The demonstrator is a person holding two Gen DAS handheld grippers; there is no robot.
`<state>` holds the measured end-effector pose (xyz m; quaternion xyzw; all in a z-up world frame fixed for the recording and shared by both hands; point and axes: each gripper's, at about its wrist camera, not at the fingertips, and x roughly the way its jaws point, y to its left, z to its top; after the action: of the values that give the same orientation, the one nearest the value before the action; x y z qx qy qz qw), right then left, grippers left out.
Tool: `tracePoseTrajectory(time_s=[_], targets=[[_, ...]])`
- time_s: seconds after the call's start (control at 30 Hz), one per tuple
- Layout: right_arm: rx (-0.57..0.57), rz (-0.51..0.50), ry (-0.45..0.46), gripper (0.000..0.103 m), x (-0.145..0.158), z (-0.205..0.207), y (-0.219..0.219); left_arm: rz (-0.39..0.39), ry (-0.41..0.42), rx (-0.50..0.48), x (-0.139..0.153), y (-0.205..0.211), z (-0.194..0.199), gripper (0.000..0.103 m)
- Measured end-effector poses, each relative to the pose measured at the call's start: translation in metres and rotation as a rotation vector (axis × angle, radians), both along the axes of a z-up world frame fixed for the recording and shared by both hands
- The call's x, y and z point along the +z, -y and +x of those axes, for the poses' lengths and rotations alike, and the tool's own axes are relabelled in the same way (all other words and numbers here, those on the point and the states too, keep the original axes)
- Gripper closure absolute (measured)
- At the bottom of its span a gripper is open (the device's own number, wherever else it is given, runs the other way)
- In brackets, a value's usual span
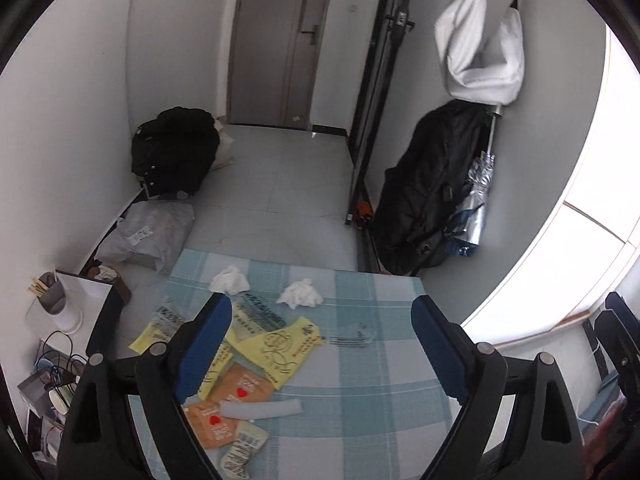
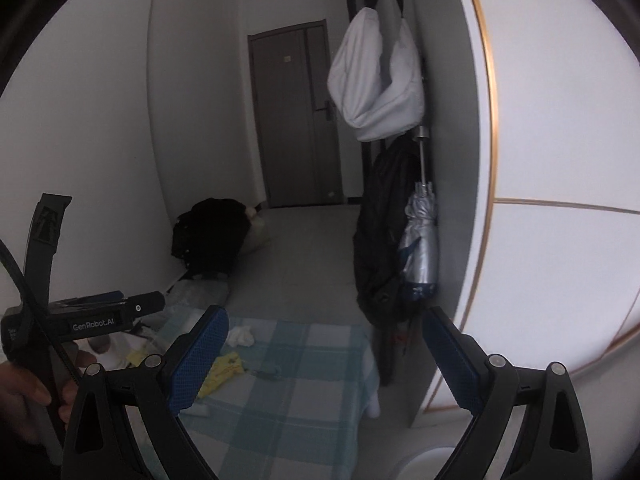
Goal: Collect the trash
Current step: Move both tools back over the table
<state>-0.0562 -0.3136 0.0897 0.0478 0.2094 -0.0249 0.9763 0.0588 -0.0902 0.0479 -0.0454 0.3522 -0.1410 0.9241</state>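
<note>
Left hand-held gripper (image 1: 322,344): jaws spread wide, nothing between them, raised above the counter (image 1: 360,380). Right hand-held gripper (image 2: 324,354): likewise wide apart and empty. Trash lies on the checked counter: two crumpled tissues (image 1: 300,298), yellow wrappers (image 1: 276,346), orange packets (image 1: 240,390), all untouched.

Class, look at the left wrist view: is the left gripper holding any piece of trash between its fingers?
No. The left gripper stands wide open above the checked tablecloth, and the yellow wrappers and crumpled tissues lie on the cloth.
</note>
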Motion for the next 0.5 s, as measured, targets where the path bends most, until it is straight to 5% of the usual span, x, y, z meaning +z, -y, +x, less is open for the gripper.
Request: tracePoseTrajectory(time_s=[0.27, 0.5], targets=[[0.149, -0.017, -0.020, 0.005, -0.015, 0.027, -0.073, 0.004, 0.011, 0.161, -0.022, -0.070, 0.002, 0.010], [0.214, -0.007, -0.106, 0.005, -0.047, 0.048, -0.115, -0.011, -0.002, 0.209, -0.046, -0.113, 0.006, 0.010]])
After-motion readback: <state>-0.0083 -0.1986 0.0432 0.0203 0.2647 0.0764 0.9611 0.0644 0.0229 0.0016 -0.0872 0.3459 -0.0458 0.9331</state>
